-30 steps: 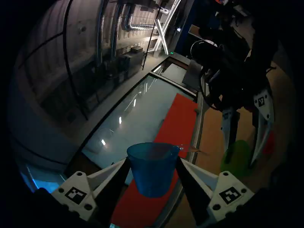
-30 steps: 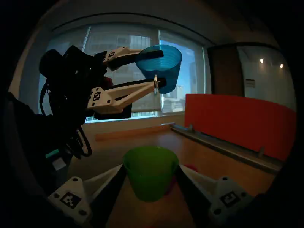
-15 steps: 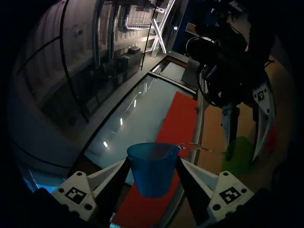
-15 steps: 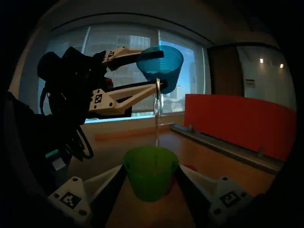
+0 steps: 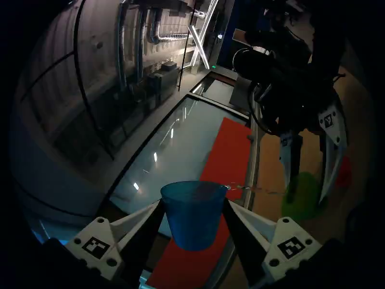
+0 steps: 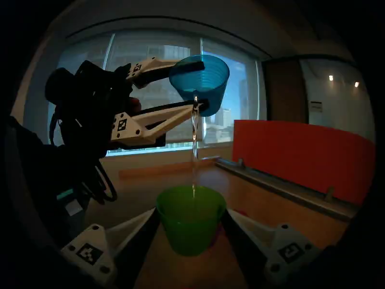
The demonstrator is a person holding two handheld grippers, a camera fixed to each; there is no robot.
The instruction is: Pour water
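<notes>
Your blue cup [image 6: 198,85] sits at the upper centre of the right gripper view, tipped well over. A thin, twisting stream of water [image 6: 194,139] leaves its lower lip and drops straight down into the green cup [image 6: 191,224] at the lower centre of that frame. The green cup stands upright with its mouth open under the stream; how much water it holds cannot be told through the translucent wall. The blue cup is ribbed and see-through, with window light shining through it. In the left gripper view your left tongs [image 5: 194,212] are part-way closed and pinch the blue cup, one white finger pressed to each side, at the lower centre. Your right tongs [image 6: 191,219] pinch the green cup the same way, a finger against each flank. The green cup hangs low over the wooden counter [image 6: 269,202]; whether its base touches the wood cannot be told. A red partition [image 6: 303,154] runs along the counter's far edge at the right of the frame.
</notes>
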